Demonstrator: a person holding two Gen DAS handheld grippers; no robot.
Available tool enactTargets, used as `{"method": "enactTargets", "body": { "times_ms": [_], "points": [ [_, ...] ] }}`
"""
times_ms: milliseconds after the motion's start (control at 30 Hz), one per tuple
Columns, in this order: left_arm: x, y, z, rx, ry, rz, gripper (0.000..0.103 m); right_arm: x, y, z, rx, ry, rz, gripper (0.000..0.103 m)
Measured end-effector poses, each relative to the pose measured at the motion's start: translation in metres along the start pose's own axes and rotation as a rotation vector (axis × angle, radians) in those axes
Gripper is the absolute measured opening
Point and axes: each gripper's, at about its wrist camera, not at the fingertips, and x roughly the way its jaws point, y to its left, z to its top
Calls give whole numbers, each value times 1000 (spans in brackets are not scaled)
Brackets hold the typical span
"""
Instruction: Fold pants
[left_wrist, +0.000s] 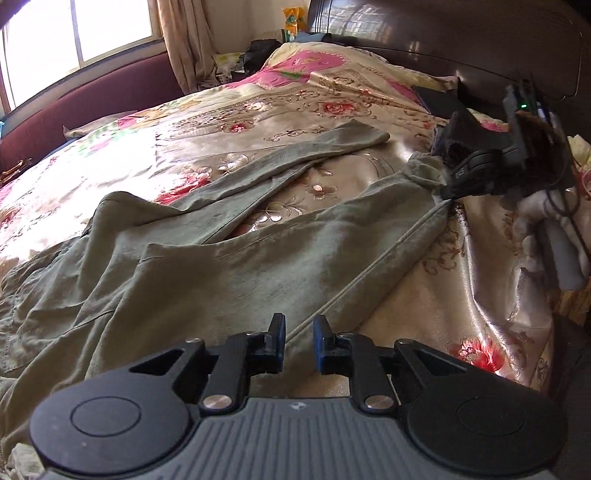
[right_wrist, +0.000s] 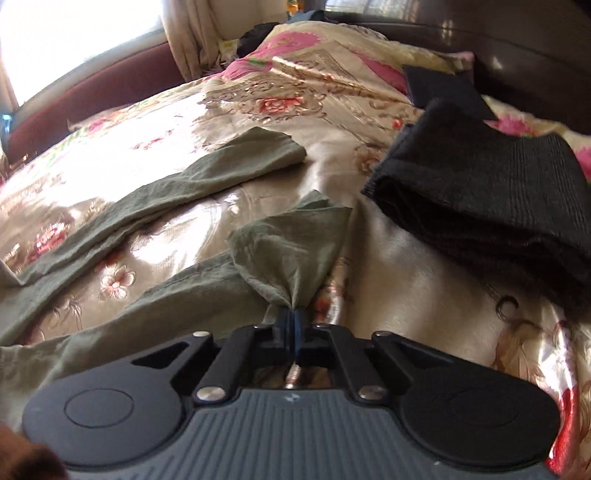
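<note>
Right now we are pinching the hem of one trouser leg in our right claw (right_wrist: 294, 325), its fingers closed tight on a bunch of the olive green pants (right_wrist: 291, 251), so the cloth is fanning upward from the grip. Our left claw (left_wrist: 299, 341) is hovering with its fingers parted, holding nothing, just above the thigh part of the same leg near its side seam.

Moving outward, the pants are lying spread across a shiny floral bedspread (left_wrist: 424, 295), waist end toward us and crumpled, the two legs splayed apart in a V. The other leg (right_wrist: 236, 162) is resting flat, well apart from the one we are holding. A folded black garment (right_wrist: 491, 192) is sitting near the gripped hem.

We are judging the folding as barely begun: no fold is made yet, and bringing the legs together and folding them up is all remaining.
</note>
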Motion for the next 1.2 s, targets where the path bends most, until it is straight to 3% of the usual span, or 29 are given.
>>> {"method": "enactTargets", "body": {
  "times_ms": [200, 267, 333, 400, 467, 500, 567, 600, 633, 700, 767, 867, 1000, 1100, 1200],
  "points": [
    [-1, -9, 5, -18, -37, -33, 34, -69, -71, -17, 281, -92, 154, 5],
    [0, -14, 2, -16, -37, -40, 36, -72, -90, -34, 373, -70, 126, 11],
    [1, -19, -3, -4, -25, -49, 37, -68, -100, -44, 377, -27, 67, 12],
    [1, -24, -7, 24, -14, -41, 37, -63, -106, -47, 405, 7, 98, 16],
    [1, -28, -10, 43, -4, -33, 38, -61, -108, -45, 438, 1, 129, 34],
    [0, -29, -12, 46, 0, -31, 38, -58, -107, -42, 445, -13, 138, 48],
    [-1, -30, -15, 43, 6, -29, 39, -49, -106, -37, 457, -35, 153, 55],
    [-1, -31, -15, 44, 7, -29, 40, -44, -106, -36, 469, -25, 148, 52],
    [-1, -32, -16, 45, 7, -29, 41, -41, -106, -36, 479, -24, 136, 33],
    [-1, -35, -19, 50, 9, -35, 42, -41, -106, -36, 489, -3, 130, 4],
    [1, -40, -23, 53, 20, -60, 42, -47, -113, -38, 504, -11, 122, 2],
    [4, -56, -33, 90, 33, -105, 43, -55, -123, -37, 444, 3, 10, 7],
    [-2, -76, -48, 148, 41, -186, 46, -75, -123, -43, 383, 27, 53, 8],
    [-5, -84, -53, 178, 37, -184, 46, -83, -108, -43, 303, 33, 26, 9],
    [-11, -77, -51, 147, 40, -212, 46, -97, -72, -40, 144, -14, 29, 9]
  ]
}}
